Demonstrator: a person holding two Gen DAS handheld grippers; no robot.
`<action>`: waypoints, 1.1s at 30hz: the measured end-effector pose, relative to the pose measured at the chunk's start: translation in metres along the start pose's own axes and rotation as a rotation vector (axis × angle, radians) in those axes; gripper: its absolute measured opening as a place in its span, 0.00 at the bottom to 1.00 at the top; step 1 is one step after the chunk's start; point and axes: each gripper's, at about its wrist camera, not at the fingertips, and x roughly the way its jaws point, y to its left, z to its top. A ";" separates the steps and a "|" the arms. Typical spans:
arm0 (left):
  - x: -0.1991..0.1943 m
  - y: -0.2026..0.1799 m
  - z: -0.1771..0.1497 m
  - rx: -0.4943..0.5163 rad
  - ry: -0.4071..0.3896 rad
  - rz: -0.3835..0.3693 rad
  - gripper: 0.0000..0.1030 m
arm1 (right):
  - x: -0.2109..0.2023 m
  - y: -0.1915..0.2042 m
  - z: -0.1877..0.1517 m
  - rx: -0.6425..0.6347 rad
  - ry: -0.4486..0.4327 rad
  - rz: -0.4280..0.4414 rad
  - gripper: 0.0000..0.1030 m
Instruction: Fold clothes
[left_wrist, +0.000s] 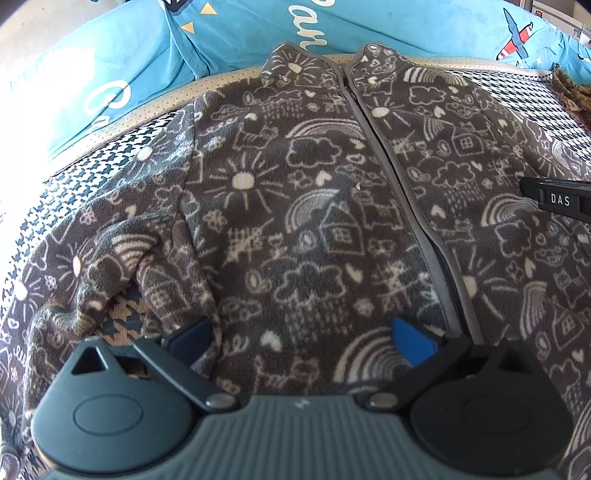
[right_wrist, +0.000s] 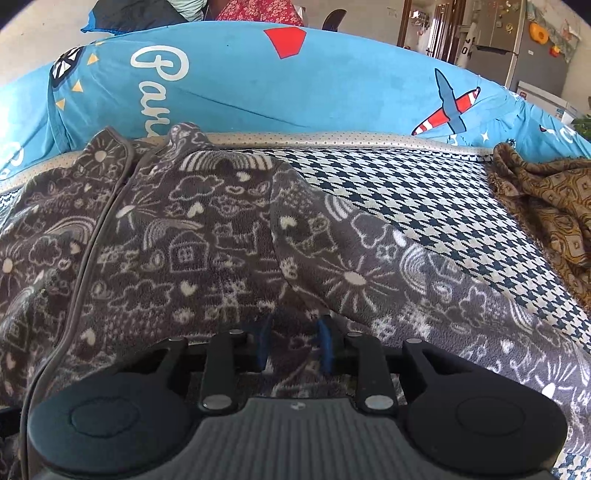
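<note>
1. The garment: a dark grey fleece jacket (left_wrist: 314, 206) printed with cream suns, clouds, rainbows and houses lies front-up, its grey zip (left_wrist: 399, 177) closed along most of the length in view. It rests on a black-and-white houndstooth cover (right_wrist: 424, 206), collar pointing away from both claws.
2. The left gripper (left_wrist: 303, 336) sits low over the hem area. Its blue-padded fingers (left_wrist: 413, 343) stand wide apart with jacket fabric between them, and nothing is gripped.
3. Left of this claw, one sleeve (left_wrist: 122, 251) lies bunched and partly turned over, with houndstooth cover showing through a gap near the claw's left finger.
4. The right gripper (right_wrist: 295, 347) is narrowed to a small gap. Its blue pads (right_wrist: 325, 343) appear pressed into the fleece near the hem. Whether fabric is actually pinched cannot be told from this view.
5. Ahead and to the right of this claw, the other sleeve (right_wrist: 388, 280) extends outward across the cover, unfolded.
6. Beyond the collar stands a blue cushion with white lettering and a red-striped aeroplane (right_wrist: 295, 88). A gold-brown patterned cloth (right_wrist: 546, 206) lies far right of the right claw.
7. Progress assessment: early stage. The jacket is spread out; no fold of body or sleeves is visible. Both sleeves and the body remain to be folded.
</note>
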 end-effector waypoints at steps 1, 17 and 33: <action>0.000 0.000 0.000 0.001 0.000 0.000 1.00 | 0.000 0.001 0.000 -0.003 0.000 -0.005 0.21; 0.000 0.007 0.010 -0.038 -0.015 0.006 1.00 | -0.021 0.022 0.003 -0.044 -0.001 0.135 0.33; 0.008 0.023 0.014 -0.064 -0.039 0.062 1.00 | -0.012 0.020 -0.004 -0.092 0.021 0.114 0.47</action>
